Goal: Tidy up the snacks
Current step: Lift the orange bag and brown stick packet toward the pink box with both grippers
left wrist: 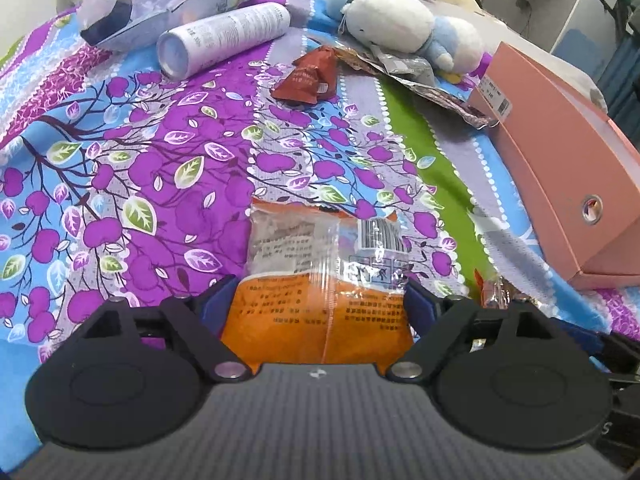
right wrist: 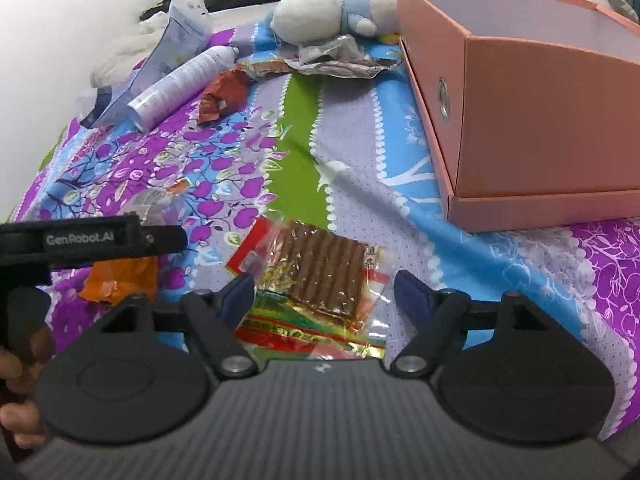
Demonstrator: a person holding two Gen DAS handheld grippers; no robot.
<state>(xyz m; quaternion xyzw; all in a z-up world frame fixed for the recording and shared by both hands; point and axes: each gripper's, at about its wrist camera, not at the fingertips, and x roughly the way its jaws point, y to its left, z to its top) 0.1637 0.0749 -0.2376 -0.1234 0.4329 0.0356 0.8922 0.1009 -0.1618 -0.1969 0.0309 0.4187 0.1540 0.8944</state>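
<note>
In my left wrist view, the left gripper [left wrist: 320, 292] sits low in the frame with its jaws spread wide. An orange snack packet [left wrist: 320, 280] lies flat between the blue fingertips [left wrist: 222, 294]. From this angle I cannot be sure the pads touch its edges, though they look to stand just off it.

In the upper middle of that view a crumpled red-brown snack wrapper [left wrist: 308, 76] rests on the floral bedsheet [left wrist: 160, 160]. To its upper left lies a white spray can [left wrist: 224, 38] on its side, with a torn pale-blue pouch [left wrist: 180, 8] behind it. A white and blue plush toy [left wrist: 404, 26] lies at upper centre, over some crinkled silver and brown wrappers [left wrist: 420, 76]. The pink cardboard box [left wrist: 560, 152] fills the right edge.

In my right wrist view, the right gripper [right wrist: 324, 292] also has its jaws apart. A clear packet of brown snack sticks [right wrist: 320, 284] lies between them on the sheet, nearer the left fingertip; the right fingertip stands clear of it. The pink box, open at the top, takes up the upper right of this frame. At the left edge I see the other gripper seen side-on over the orange packet, and part of a hand [right wrist: 16, 400] at lower left.
</note>
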